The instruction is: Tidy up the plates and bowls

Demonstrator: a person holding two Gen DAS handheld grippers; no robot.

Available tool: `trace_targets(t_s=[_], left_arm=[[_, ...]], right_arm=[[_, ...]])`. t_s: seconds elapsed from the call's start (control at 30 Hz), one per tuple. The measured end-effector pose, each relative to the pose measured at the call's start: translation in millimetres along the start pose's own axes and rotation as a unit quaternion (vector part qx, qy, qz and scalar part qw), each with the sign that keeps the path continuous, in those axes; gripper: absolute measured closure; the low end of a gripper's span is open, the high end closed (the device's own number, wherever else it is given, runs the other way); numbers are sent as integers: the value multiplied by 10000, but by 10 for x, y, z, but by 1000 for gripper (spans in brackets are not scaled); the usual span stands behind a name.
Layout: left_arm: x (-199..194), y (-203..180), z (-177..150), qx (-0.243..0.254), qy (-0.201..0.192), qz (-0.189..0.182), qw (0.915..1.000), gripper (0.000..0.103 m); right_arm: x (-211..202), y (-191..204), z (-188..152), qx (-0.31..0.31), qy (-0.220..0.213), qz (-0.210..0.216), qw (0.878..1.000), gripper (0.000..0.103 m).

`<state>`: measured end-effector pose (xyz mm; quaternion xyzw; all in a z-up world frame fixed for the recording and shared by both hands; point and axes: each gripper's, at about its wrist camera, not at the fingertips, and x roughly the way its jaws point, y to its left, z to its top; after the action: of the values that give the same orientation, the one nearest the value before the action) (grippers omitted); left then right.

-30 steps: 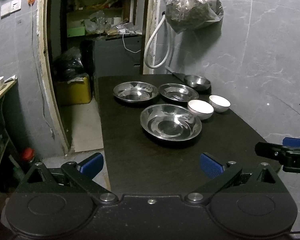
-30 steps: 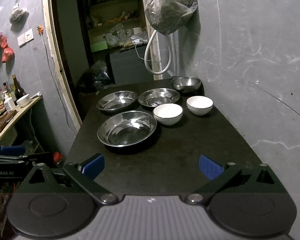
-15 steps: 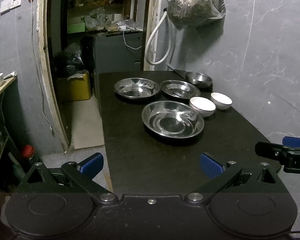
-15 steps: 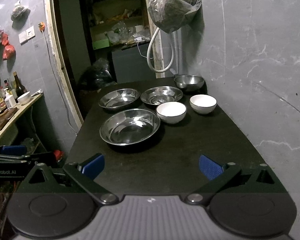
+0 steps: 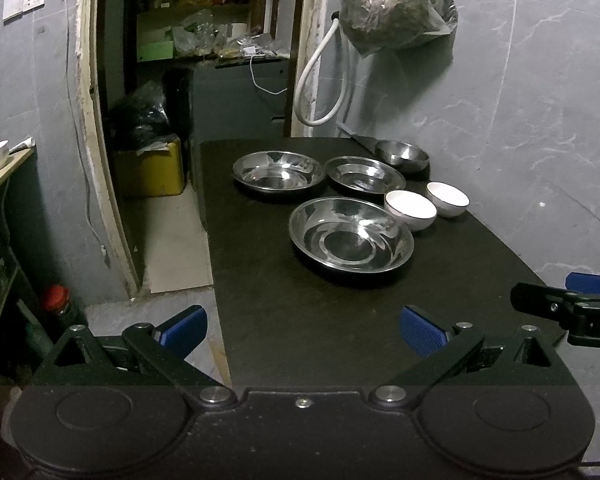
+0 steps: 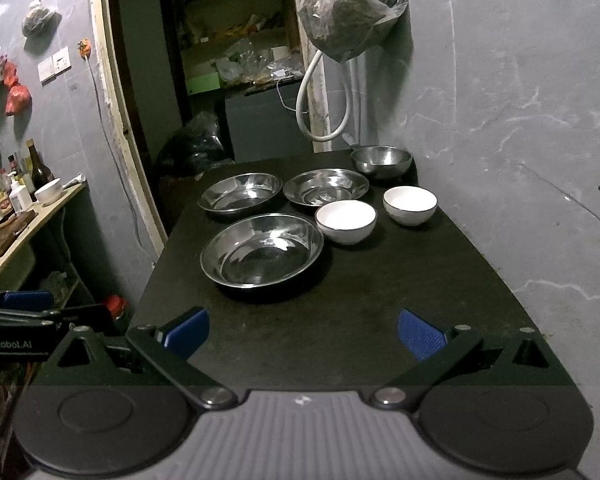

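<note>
On the black table (image 5: 300,320) (image 6: 380,300) lie three steel plates: a near one (image 5: 351,234) (image 6: 262,250), a far left one (image 5: 278,170) (image 6: 240,197) and a far middle one (image 5: 365,174) (image 6: 326,187). Two white bowls (image 5: 410,210) (image 5: 447,199) (image 6: 346,221) (image 6: 409,205) stand to their right, each on its own. A small steel bowl (image 5: 402,153) (image 6: 381,160) sits at the back by the wall. My left gripper (image 5: 302,330) and right gripper (image 6: 303,330) hover open over the table's near end, well short of the dishes, holding nothing.
A grey wall runs along the table's right side, with a hanging plastic bag (image 5: 396,4) and a white hose (image 5: 320,80). A doorway to a cluttered storeroom opens beyond the table's left. A side shelf (image 6: 28,216) with bottles and a bowl stands at the far left.
Both views have shifted slightly, so the dishes sit a little higher and further right in the frame. No dish has moved, and both grippers stay open.
</note>
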<state>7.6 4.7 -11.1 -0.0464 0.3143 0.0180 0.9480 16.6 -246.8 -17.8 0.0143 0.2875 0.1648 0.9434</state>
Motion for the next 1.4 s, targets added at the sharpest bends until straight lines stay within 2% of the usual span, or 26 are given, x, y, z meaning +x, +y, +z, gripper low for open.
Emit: trace_targets(t_s=[0.53, 0.7, 0.83, 0.97, 1.23, 1.4], left_arm=[[175, 40, 18, -73, 267, 53, 9996, 1], [298, 45, 35, -144, 407, 113, 9990, 1], [506, 73, 115, -326, 592, 217, 9975, 1], [737, 91, 239, -480, 759, 378, 9952, 1], [1178, 128, 691, -901, 995, 740, 9882, 1], [1395, 217, 965, -1093, 948, 975, 9847, 1]], right_arm=[[181, 12, 1, -1, 261, 20, 9997, 0], [319, -37, 7, 14, 462, 8, 9989, 0], [525, -72, 72, -215, 731, -120, 9970, 0], [801, -148, 267, -279, 1081, -259, 9934, 0], [1356, -270, 823, -153, 1446, 97, 9893, 0], [1633, -283, 1155, -242, 1557, 252, 9872, 0]])
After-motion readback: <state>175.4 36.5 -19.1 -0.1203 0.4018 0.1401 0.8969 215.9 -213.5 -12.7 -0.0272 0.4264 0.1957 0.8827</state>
